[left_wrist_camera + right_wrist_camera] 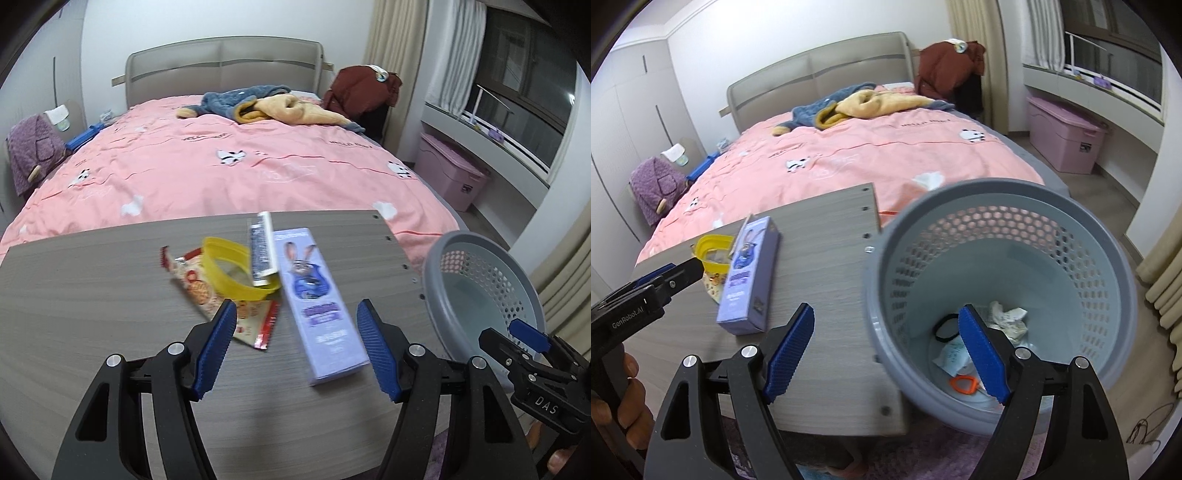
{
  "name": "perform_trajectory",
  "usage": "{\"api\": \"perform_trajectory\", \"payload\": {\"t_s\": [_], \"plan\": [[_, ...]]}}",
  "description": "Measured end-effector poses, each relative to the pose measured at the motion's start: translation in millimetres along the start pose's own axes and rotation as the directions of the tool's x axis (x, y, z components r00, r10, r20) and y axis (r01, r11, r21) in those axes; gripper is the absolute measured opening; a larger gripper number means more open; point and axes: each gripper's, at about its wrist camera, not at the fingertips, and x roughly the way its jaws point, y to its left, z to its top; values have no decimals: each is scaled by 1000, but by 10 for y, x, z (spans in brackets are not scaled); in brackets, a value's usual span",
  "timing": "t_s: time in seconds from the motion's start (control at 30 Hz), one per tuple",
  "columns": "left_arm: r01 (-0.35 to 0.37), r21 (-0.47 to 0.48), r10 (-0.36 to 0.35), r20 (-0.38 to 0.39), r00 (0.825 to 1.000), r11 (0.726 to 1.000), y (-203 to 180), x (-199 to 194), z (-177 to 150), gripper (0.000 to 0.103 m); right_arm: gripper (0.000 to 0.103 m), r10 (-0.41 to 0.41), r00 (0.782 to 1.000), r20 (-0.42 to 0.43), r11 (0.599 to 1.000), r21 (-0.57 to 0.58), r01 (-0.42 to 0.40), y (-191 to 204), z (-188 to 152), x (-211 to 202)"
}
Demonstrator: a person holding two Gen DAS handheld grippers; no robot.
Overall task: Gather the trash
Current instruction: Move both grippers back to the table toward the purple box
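Note:
On the grey wooden table lie a red-and-cream snack wrapper, a yellow plastic ring, a squeezed tube and a purple rabbit carton. My left gripper hovers open just short of them, nothing between its blue pads. A grey perforated basket stands off the table's right end, holding crumpled paper, a black hair band and an orange piece. My right gripper is open over the basket's near rim, holding nothing. The carton also shows in the right wrist view.
Behind the table is a bed with a pink duvet and heaped clothes. A pink storage box sits under the window ledge at right. A purple rug lies under the basket. A hand holds the left gripper's handle.

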Motion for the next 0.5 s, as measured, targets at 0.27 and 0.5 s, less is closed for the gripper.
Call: {"api": "perform_trajectory", "payload": {"t_s": [0.27, 0.5], "plan": [[-68, -43, 69, 28, 997, 997, 469, -100, 18, 65, 82, 40, 999, 25, 998, -42, -39, 421, 205, 62], [-136, -91, 138, 9, 990, 986, 803, -95, -41, 65, 83, 98, 995, 4, 992, -79, -97, 702, 211, 228]]}}
